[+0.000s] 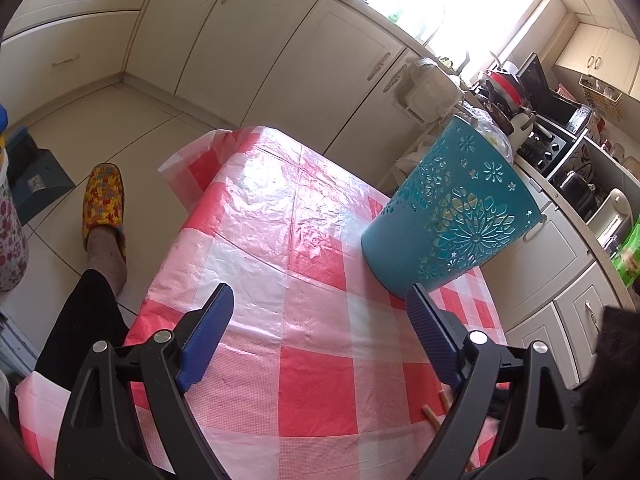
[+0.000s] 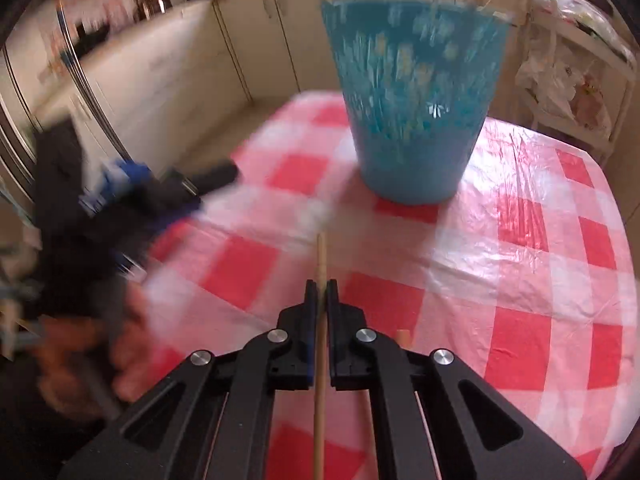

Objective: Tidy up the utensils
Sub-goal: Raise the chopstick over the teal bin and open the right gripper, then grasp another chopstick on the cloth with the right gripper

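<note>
- Wooden and thin, the stick [image 2: 320,280] sits pinched between the jaws of your right gripper [image 2: 321,286]; it runs along the fingers, its tip poking out ahead and its length passing back under the camera.
- A second wooden end [image 2: 403,338] shows just right of those fingers, low on the table; what it belongs to you cannot tell.
- Your left gripper [image 1: 320,300] hangs over the table with its blue pads [image 1: 208,332] spread wide and nothing between them.
- Two short wooden ends [image 1: 436,412] lie on the cloth beside its right finger, partly hidden by the frame.
- Beneath both tools lies the red-and-white checked tablecloth [image 1: 304,264], glossy and creased.
- The teal basket [image 1: 452,216] with cut-out flower patterns stands upright on the cloth, ahead of both grippers; in the right wrist view it is smeared by motion blur [image 2: 412,92].
- In that view your left gripper [image 2: 160,192] appears blurred at the left edge.
- Beyond the table you see cream cabinets [image 1: 248,40], a bright window [image 1: 480,4] and a foot in a patterned slipper [image 1: 105,204] on the tiled floor.
</note>
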Motion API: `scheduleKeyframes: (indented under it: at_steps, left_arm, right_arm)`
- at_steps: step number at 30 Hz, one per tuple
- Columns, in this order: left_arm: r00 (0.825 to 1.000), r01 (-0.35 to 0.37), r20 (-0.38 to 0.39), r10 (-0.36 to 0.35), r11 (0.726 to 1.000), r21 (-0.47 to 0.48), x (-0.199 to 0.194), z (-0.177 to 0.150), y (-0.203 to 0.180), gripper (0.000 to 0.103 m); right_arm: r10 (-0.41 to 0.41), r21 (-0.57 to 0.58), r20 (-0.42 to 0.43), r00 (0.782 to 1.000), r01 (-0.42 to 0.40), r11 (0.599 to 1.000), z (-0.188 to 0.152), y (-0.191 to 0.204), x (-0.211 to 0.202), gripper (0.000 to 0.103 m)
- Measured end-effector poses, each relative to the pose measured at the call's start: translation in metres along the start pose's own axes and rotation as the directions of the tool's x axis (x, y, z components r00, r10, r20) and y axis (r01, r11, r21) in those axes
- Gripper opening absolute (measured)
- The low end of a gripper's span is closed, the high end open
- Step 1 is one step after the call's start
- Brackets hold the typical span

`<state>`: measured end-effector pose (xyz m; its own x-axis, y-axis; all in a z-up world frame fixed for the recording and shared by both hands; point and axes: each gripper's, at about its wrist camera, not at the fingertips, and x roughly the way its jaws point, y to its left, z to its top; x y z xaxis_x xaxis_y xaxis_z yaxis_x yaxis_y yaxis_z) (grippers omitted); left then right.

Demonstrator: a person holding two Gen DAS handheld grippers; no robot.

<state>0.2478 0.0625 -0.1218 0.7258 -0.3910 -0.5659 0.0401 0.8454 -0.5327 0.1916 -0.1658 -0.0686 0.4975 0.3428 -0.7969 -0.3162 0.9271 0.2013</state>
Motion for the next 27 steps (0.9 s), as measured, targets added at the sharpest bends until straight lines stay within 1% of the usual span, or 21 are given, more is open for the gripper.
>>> scheduleKeyframes:
  at_steps: [2, 4, 6, 9, 10, 11, 12, 13, 15, 16, 18, 19, 20, 22, 23, 24, 25, 26, 27]
  left_arm:
    - [1.0, -0.003, -0.003, 0.003, 1.0, 0.003, 0.0, 0.0, 0.0, 0.084]
    - [1.0, -0.006, -0.004, 0.006, 1.0, 0.007, 0.0, 0.0, -0.001, 0.084]
    - [1.0, -0.008, -0.006, 0.008, 1.0, 0.007, 0.0, 0.0, -0.001, 0.084]
    - [1.0, -0.006, -0.009, 0.006, 1.0, 0.003, 0.0, 0.001, 0.0, 0.084]
    - [1.0, -0.005, -0.01, 0.005, 1.0, 0.002, 0.0, 0.001, 0.0, 0.084]
    - [1.0, -0.003, -0.008, 0.003, 1.0, 0.001, 0.0, 0.001, 0.0, 0.084]
    - [1.0, -0.003, -0.007, 0.003, 1.0, 0.0, 0.0, 0.001, 0.0, 0.084]
    - [1.0, -0.002, -0.007, 0.002, 1.0, -0.002, 0.0, 0.001, 0.0, 0.084]
    - [1.0, 0.001, -0.006, -0.001, 1.0, -0.007, -0.001, 0.001, 0.001, 0.084]
    - [1.0, 0.002, -0.006, -0.002, 1.0, -0.009, -0.001, 0.001, 0.001, 0.084]
    - [1.0, 0.006, -0.007, -0.006, 1.0, -0.015, 0.0, 0.001, 0.002, 0.084]
    - [1.0, 0.008, -0.008, -0.008, 1.0, -0.019, 0.0, 0.001, 0.002, 0.084]
    - [1.0, 0.01, -0.008, -0.011, 1.0, -0.021, 0.0, 0.001, 0.003, 0.084]
    - [1.0, 0.015, -0.011, -0.016, 1.0, -0.024, 0.0, 0.001, 0.003, 0.084]
    - [1.0, 0.018, -0.013, -0.018, 1.0, -0.024, 0.0, 0.001, 0.003, 0.084]
    - [1.0, 0.02, -0.015, -0.02, 0.999, -0.026, 0.001, 0.002, 0.003, 0.084]
    - [1.0, 0.021, -0.015, -0.021, 0.999, -0.028, 0.001, 0.002, 0.004, 0.084]
    - [1.0, 0.022, -0.015, -0.022, 0.999, -0.03, 0.001, 0.002, 0.004, 0.084]
    - [1.0, 0.023, -0.014, -0.024, 0.999, -0.033, 0.001, 0.001, 0.005, 0.084]
  right_arm:
    - [0.068, 0.038, 0.094, 0.993, -0.072, 0.997, 0.012, 0.0, -0.033, 0.006]
    - [0.107, 0.06, 0.182, 0.977, -0.12, 0.991, 0.029, -0.002, -0.061, 0.006]
    - [0.137, 0.065, 0.299, 0.944, -0.163, 0.984, 0.054, -0.004, -0.093, 0.006]
    - [0.108, 0.063, 0.431, 0.896, -0.15, 0.987, 0.09, -0.007, -0.124, 0.006]
    - [0.092, 0.07, 0.481, 0.872, -0.143, 0.987, 0.107, -0.01, -0.131, 0.006]
    - [0.076, 0.074, 0.514, 0.855, -0.133, 0.988, 0.118, -0.012, -0.135, 0.006]
    - [0.05, 0.084, 0.557, 0.829, -0.116, 0.99, 0.134, -0.014, -0.138, 0.006]
    - [0.025, 0.096, 0.587, 0.81, -0.1, 0.99, 0.144, -0.016, -0.139, 0.006]
    - [-0.071, 0.137, 0.657, 0.75, -0.026, 0.99, 0.169, -0.02, -0.136, 0.006]
    - [-0.11, 0.161, 0.674, 0.731, -0.001, 0.987, 0.177, -0.023, -0.134, 0.006]
    - [-0.212, 0.228, 0.7, 0.682, 0.069, 0.971, 0.193, -0.028, -0.117, 0.006]
    - [-0.254, 0.253, 0.705, 0.663, 0.099, 0.962, 0.197, -0.031, -0.112, 0.006]
    - [-0.289, 0.283, 0.704, 0.649, 0.116, 0.952, 0.2, -0.035, -0.101, 0.006]
    - [-0.34, 0.326, 0.685, 0.644, 0.146, 0.934, 0.202, -0.039, -0.085, 0.006]
    - [-0.358, 0.338, 0.667, 0.653, 0.162, 0.927, 0.199, -0.042, -0.075, 0.006]
    - [-0.358, 0.337, 0.644, 0.676, 0.17, 0.926, 0.195, -0.043, -0.065, 0.006]
    - [-0.355, 0.33, 0.627, 0.693, 0.176, 0.928, 0.191, -0.043, -0.059, 0.011]
    - [-0.346, 0.312, 0.605, 0.717, 0.186, 0.932, 0.184, -0.042, -0.052, 0.021]
    - [-0.333, 0.297, 0.592, 0.734, 0.185, 0.937, 0.18, -0.042, -0.047, 0.024]
